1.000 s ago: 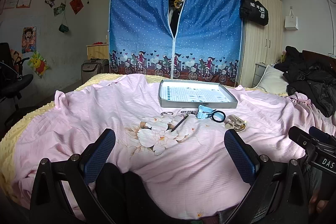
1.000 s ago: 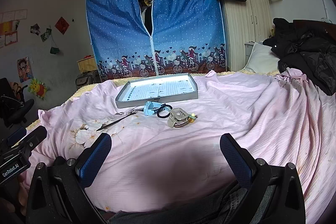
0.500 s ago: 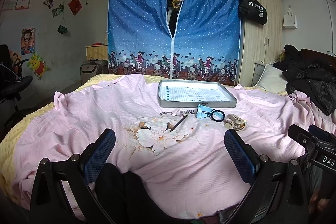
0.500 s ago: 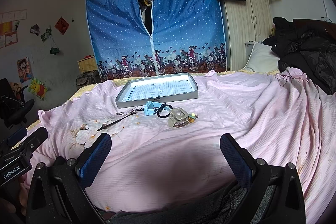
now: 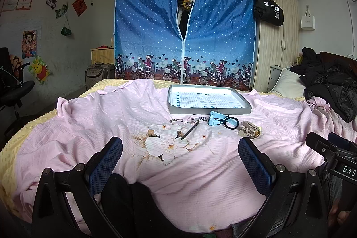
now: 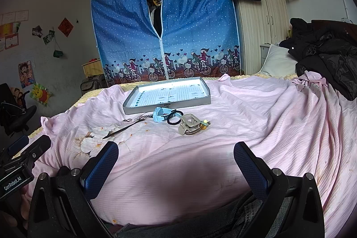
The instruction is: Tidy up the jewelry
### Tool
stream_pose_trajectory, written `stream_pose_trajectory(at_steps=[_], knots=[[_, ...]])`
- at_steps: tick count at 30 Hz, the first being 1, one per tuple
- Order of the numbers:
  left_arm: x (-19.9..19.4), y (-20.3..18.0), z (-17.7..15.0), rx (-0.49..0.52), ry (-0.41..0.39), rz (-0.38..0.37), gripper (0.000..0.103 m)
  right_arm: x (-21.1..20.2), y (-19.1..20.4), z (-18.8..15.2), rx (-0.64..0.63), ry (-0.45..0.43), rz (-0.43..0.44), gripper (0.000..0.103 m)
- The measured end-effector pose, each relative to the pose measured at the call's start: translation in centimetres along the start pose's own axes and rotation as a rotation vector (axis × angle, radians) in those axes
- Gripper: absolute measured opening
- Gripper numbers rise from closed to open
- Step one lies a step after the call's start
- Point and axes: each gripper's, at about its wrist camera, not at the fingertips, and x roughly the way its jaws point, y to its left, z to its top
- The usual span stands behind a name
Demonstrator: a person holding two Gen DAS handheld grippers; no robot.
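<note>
While both grippers are held low over the pink bedspread (image 5: 93, 117), nothing is gripped: the left gripper (image 5: 180, 160) and the right gripper (image 6: 176, 162) are each seen with fingers spread wide apart. At 12 o'clock from them a shallow grey tray (image 5: 208, 111) is set on the spread. Just before its near wall the jewelry is laid in a row: a small chain (image 5: 197, 119), a dark hairpin (image 5: 189, 131), a light-blue clip (image 5: 214, 121), a black hair tie (image 5: 231, 122), and, at 1 o'clock, a beige claw clip (image 5: 248, 129).
</note>
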Motion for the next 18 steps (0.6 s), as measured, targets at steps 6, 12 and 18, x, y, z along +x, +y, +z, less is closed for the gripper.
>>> stream_pose_trajectory(at_steps=[6, 12, 18], knots=[[0.0, -0.01, -0.02, 0.0, 0.001, 0.0, 0.101, 0.02, 0.01, 0.0, 0.0, 0.001, 0.0, 0.103], [0.0, -0.14, -0.03, 0.001, 0.001, -0.001, 0.101, 0.06, 0.05, -0.02, 0.001, 0.002, 0.0, 0.103], [0.02, -0.12, -0.03, 0.001, 0.002, -0.001, 0.101, 0.09, 0.09, -0.03, 0.001, 0.003, 0.0, 0.103]])
